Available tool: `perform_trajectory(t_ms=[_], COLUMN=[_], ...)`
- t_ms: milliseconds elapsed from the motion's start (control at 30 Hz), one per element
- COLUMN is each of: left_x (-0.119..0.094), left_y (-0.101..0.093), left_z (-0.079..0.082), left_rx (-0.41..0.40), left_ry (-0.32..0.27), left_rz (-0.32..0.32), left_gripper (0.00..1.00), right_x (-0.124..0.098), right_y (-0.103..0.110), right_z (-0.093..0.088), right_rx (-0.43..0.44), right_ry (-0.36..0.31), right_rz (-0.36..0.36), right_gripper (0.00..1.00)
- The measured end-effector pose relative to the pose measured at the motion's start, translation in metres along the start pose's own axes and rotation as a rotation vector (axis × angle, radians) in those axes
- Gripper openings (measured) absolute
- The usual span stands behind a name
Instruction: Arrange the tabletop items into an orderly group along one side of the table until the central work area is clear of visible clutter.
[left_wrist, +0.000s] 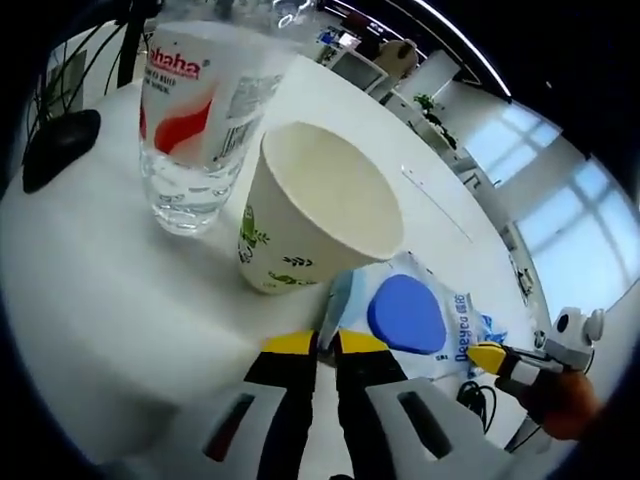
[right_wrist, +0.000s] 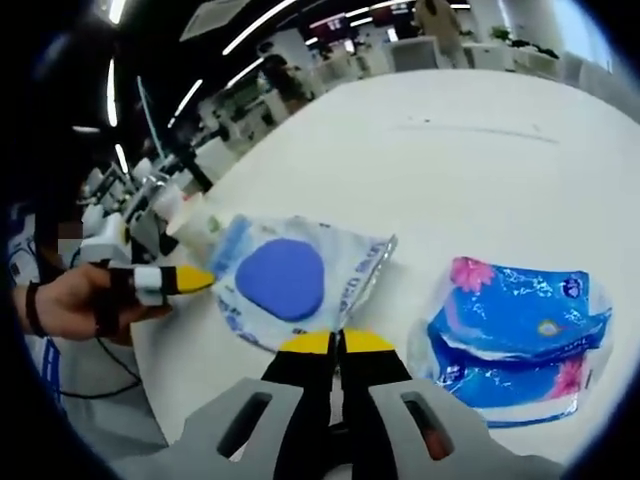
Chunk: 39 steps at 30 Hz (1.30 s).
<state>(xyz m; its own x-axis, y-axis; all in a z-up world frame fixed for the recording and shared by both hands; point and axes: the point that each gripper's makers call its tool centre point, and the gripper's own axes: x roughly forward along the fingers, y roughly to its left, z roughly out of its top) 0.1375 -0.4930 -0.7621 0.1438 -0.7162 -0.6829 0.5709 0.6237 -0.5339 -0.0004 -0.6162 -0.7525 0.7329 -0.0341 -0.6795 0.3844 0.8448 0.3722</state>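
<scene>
Spanning an office: white table (right_wrist: 500, 150) | wipes pack (right_wrist: 290, 280), cup (left_wrist: 320, 205)

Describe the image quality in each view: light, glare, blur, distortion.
Left gripper view: bright windows at right, soft shadows under the paper cup and water bottle, fisheye bending the white table; the tongs are sharp. Right gripper view: ceiling strips overhead, glare on the wipes packet, background blurred.

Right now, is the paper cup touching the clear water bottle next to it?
Apart. In the left gripper view a strip of white table shows between the paper cup base and the water bottle base, though the cup's rim overlaps the bottle.
</scene>
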Motion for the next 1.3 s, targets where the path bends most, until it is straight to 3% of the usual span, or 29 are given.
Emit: perform_trajectory(t_ms=[200,400,900,1300], left_x=[-0.01,-0.018,-0.01,-0.025], left_y=[0.0,0.003,0.001,0.008], left_z=[-0.004,-0.004,-0.001,-0.017], left_rx=[0.012,-0.01,-0.022,0.005], left_ry=[-0.003,-0.023,-0.007,0.007], left_rz=[-0.01,-0.015,-0.024,-0.037], left_gripper=[0.09,0.06,0.02,0.08], right_x=[-0.004,-0.008,-0.007,-0.018], right_y=[0.003,0.002,-0.005,-0.007], right_z=[-0.003,-0.004,0.002,0.001], right_rx=[-0.023,-0.004,0.024,-0.009], right_ry=[0.0,-0.015,-0.029,-0.049], right_rz=[0.009,0.011,0.005,0.006], right_gripper=[0.05,0.04,0.0,0.05])
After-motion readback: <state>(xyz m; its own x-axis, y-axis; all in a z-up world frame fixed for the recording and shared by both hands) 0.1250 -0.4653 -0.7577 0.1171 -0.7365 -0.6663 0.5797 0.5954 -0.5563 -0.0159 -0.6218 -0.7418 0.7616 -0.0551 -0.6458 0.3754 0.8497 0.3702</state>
